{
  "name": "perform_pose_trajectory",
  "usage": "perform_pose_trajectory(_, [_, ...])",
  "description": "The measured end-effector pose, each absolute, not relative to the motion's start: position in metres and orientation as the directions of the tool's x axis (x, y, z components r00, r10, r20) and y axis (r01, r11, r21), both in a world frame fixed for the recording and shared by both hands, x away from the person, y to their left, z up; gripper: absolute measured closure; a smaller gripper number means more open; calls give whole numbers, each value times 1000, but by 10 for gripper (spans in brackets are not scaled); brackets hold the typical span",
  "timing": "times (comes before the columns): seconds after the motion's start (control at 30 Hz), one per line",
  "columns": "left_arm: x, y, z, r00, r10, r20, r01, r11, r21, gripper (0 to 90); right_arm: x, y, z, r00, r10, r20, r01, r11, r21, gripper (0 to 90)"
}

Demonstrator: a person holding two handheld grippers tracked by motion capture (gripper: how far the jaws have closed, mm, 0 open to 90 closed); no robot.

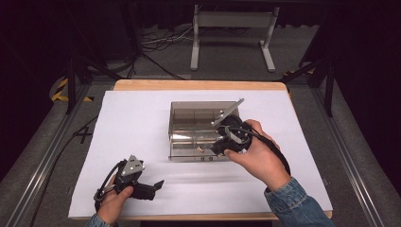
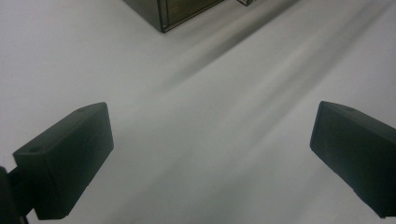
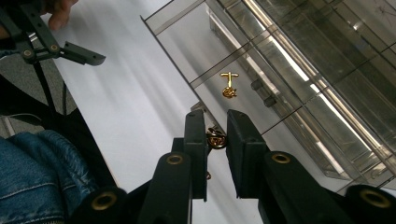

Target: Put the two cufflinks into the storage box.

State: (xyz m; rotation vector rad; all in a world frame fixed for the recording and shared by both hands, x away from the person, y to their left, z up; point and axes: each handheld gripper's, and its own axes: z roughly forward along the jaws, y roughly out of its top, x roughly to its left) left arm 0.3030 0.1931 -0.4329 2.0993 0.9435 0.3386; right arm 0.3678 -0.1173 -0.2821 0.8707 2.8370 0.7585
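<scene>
While left gripper [image 1: 158, 184] rests low, jaws spread, right gripper [image 3: 216, 140] tilts over clear box [image 1: 189, 124], pinching gold trinket [image 3: 215, 138].

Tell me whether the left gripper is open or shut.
Open. In the left gripper view the left gripper's two black jaws stand far apart with bare white table cover between them and nothing held.
</scene>
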Motion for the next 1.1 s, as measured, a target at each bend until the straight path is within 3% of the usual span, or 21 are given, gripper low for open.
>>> perform_pose_trajectory(1.1, [303,194,-432,691,720,-68,504,-413,758,2,408,-99,-302,-794,603,73,571,699,430,786])
